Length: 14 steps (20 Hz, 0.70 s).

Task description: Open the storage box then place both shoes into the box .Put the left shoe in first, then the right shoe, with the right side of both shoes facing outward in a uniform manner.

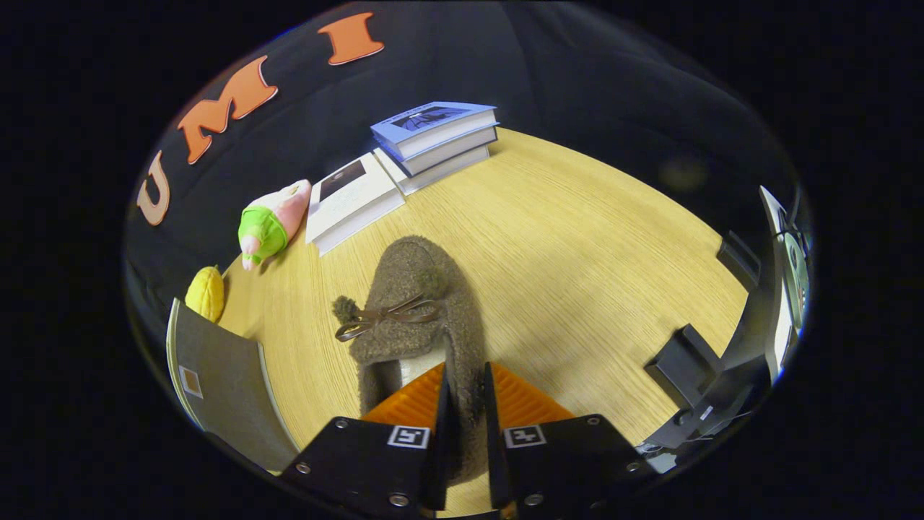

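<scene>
The gripper is closed narrow on a fuzzy brown slipper, its two fingers pinching the side wall of the shoe near the heel opening, with the wall's fleecy edge squeezed in the slim gap between them. The slipper hangs or rests just ahead of the fingers, toe pointing away over the desk, a thin brown bow and a small pompom across its top; whether its sole is touching the wood or lifted clear cannot be told from this angle. Which shoe of the pair this is also cannot be read with any certainty. Off to the left of the fingers stands a grey panel with a pale edge, which looks like the wall or raised lid of the storage box, though its inside is hidden, so nothing shows whether a shoe already lies in it. Beyond the slipper lie a white book and a stack of books, with a pink and green plush toy and a yellow toy near the far left. By my reading the job is midway: one shoe is in hand and not yet in the box; carrying it over, turning it so its right side faces outward, and setting it down are still to do
</scene>
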Available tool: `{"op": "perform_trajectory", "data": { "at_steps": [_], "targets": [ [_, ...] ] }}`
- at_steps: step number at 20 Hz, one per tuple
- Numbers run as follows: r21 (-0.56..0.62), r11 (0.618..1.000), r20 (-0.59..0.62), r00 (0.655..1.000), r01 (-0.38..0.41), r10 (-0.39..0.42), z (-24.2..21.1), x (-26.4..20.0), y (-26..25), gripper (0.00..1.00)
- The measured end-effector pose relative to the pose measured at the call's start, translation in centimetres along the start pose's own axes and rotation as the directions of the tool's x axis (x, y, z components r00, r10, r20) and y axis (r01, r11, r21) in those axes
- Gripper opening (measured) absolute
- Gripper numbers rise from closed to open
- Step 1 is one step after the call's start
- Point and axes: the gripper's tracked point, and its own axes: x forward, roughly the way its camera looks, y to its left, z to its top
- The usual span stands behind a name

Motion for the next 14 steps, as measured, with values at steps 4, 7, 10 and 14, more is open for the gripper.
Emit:
{"op": "perform_trajectory", "data": {
  "at_steps": [4, 7, 10, 14],
  "targets": [
    [0.114, 0.993, 0.017, 1.0, -0.026, 0.025, 0.8, -1.8, 0.0, 0.01],
    [0.148, 0.986, 0.084, 0.994, -0.078, 0.066, 3.4, -4.4, 1.6, 0.01],
    [0.154, 0.98, 0.153, 0.983, -0.125, 0.101, 5.9, -8.6, 3.8, 0.01],
    [0.103, 0.98, 0.22, 0.964, -0.173, 0.147, 7.3, -14.2, 8.3, 0.01]
  ]
}}
